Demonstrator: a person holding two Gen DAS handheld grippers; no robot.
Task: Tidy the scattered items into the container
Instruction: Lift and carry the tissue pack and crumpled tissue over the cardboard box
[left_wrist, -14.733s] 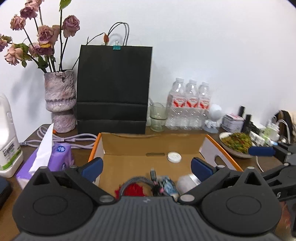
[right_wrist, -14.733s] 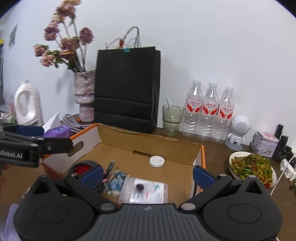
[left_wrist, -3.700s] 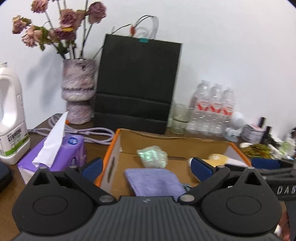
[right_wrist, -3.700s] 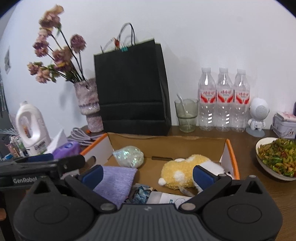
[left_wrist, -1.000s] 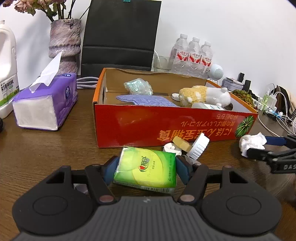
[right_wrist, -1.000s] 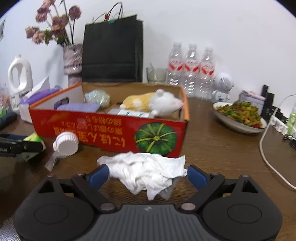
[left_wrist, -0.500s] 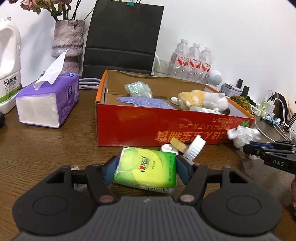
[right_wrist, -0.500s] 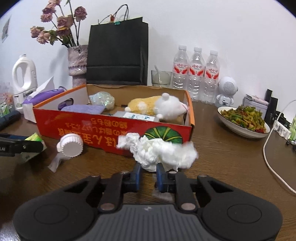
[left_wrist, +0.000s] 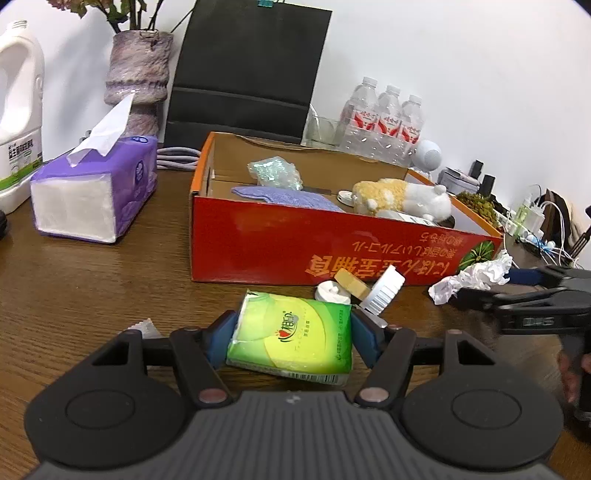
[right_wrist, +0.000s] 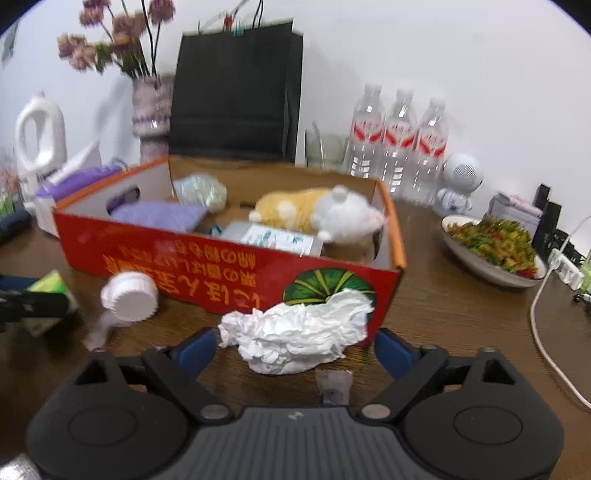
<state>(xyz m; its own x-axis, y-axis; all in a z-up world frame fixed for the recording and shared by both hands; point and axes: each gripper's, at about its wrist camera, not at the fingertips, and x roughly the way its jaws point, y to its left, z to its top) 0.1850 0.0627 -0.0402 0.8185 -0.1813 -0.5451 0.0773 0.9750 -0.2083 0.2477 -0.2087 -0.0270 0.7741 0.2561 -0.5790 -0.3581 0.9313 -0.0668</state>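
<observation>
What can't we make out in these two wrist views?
- Box floor under the purple cloth and plush toy: hidden by them and the near wall, both views.
- Small pieces by the white cap: too small to identify, left view.
- Green tissue pack: blurred and half covered by the left gripper, right view.
- Clear scrap under the crumpled tissue: blurred, partly behind the right gripper, whose jaws are opening around the tissue.

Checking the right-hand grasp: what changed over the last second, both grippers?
The right gripper pinched shut on the crumpled white tissue half a second ago and lifted it; now its jaws are opening again, pads clear of the tissue, which lies on the table between them, in front of the red box. The left gripper stays clamped on the green tissue pack. Box contents unchanged.
</observation>
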